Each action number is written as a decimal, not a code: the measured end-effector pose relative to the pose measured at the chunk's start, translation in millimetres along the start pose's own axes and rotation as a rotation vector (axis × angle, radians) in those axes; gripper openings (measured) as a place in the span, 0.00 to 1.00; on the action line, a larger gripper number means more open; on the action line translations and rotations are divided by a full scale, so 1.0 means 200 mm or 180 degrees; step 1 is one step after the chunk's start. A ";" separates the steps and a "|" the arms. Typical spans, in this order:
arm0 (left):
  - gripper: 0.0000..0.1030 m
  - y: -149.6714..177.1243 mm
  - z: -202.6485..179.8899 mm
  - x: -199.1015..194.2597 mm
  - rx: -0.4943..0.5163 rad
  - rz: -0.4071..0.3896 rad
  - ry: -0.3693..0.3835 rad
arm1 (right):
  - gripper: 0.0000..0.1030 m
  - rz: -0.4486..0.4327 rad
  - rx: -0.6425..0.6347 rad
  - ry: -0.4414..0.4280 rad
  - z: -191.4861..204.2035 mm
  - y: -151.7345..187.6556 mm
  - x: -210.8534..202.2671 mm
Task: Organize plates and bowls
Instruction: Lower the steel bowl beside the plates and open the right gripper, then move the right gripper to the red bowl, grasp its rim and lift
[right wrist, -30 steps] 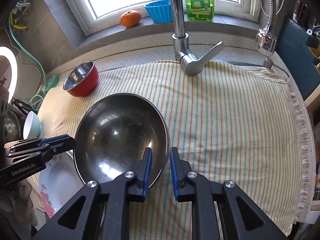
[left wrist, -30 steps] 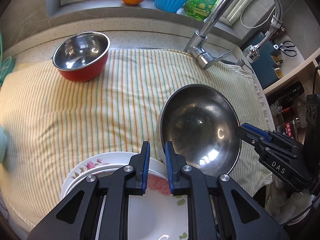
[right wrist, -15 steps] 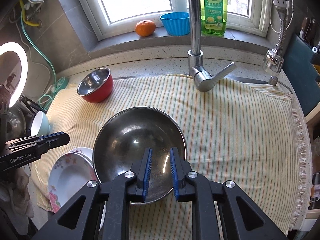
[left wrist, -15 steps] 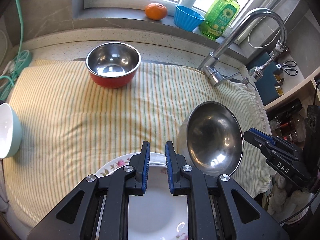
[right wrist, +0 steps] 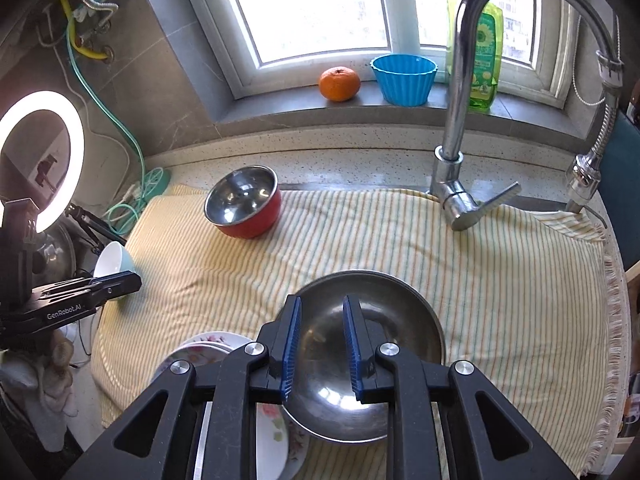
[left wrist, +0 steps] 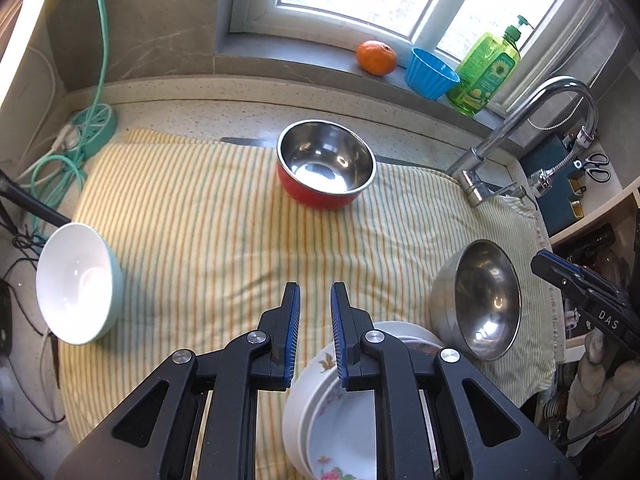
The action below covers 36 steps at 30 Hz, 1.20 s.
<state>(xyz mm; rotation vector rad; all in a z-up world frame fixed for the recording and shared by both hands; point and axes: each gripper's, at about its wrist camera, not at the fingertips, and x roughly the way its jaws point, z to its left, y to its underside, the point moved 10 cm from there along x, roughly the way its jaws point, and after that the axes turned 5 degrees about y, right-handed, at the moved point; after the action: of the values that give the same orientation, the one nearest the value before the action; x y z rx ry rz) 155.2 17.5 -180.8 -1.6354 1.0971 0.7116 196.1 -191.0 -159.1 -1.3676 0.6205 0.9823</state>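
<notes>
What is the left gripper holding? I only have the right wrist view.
Observer: Nothing. The left gripper is nearly shut and empty, over the cloth just beyond the plates.
Operator: Is the white bowl empty?
Observer: Yes, the white bowl shows a bare inside.
Operator: Anything to the right of the tap?
Observer: Scissors, past the tap on the far right.
</notes>
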 end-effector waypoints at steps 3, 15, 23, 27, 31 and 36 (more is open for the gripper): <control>0.14 -0.06 0.07 -0.01 0.0062 -0.0013 -0.0029 | 0.21 -0.0013 -0.0010 -0.0032 0.09 -0.06 0.01; 0.14 -0.33 0.21 0.07 0.0133 -0.0025 0.0084 | 0.27 -0.0071 0.0065 -0.0105 0.31 -0.35 0.17; 0.14 -0.44 0.21 0.25 0.0106 0.0144 0.0220 | 0.27 0.0144 0.0116 -0.0063 0.33 -0.45 0.44; 0.14 -0.49 0.23 0.34 0.0070 0.0241 0.0207 | 0.27 0.0366 0.0212 -0.0120 0.32 -0.45 0.59; 0.14 -0.52 0.25 0.44 0.0032 0.0387 0.0208 | 0.27 0.0538 0.0393 -0.0181 0.30 -0.45 0.71; 0.14 -0.56 0.26 0.50 0.0003 0.0457 0.0160 | 0.27 0.0624 0.0537 -0.0205 0.26 -0.48 0.80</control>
<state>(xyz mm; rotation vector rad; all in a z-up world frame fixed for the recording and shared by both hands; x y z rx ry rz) 301.6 44.3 -238.1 -1.5926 1.2605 0.7660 347.6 -98.4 -237.1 -1.1376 0.7815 1.1003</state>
